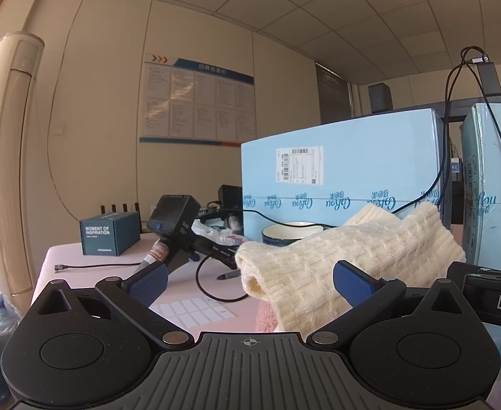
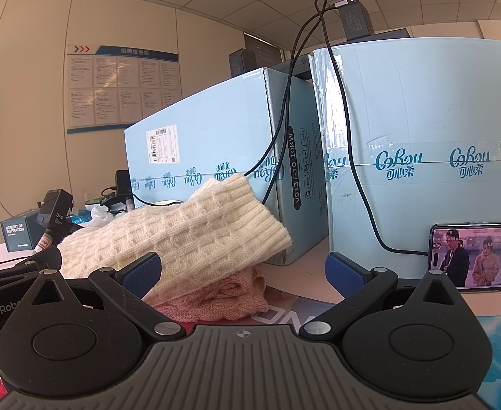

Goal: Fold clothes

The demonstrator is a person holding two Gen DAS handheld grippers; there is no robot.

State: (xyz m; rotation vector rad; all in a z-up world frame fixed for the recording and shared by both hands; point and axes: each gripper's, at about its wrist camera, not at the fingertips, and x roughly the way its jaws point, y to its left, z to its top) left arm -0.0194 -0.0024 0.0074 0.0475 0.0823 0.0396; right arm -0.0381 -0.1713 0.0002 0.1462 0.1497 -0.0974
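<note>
A cream cable-knit sweater (image 1: 335, 259) lies folded in a thick bundle on top of a pink knit garment (image 1: 267, 317). In the right wrist view the cream sweater (image 2: 189, 232) rests on the pink garment (image 2: 223, 297). My left gripper (image 1: 250, 282) is open and empty, its jaws wide apart just in front of the bundle's left end. My right gripper (image 2: 243, 271) is open and empty, with its left pad close to the cream sweater's lower edge. The left gripper's body shows at the left of the right wrist view.
Two large light-blue cartons (image 2: 216, 143) (image 2: 428, 157) stand behind the clothes. A phone (image 2: 475, 256) playing video leans on the right carton. A bowl (image 1: 291, 234), a spare gripper device (image 1: 178, 229), a dark teal box (image 1: 108, 234), cables, a pen and a sticker sheet (image 1: 195, 311) lie at left.
</note>
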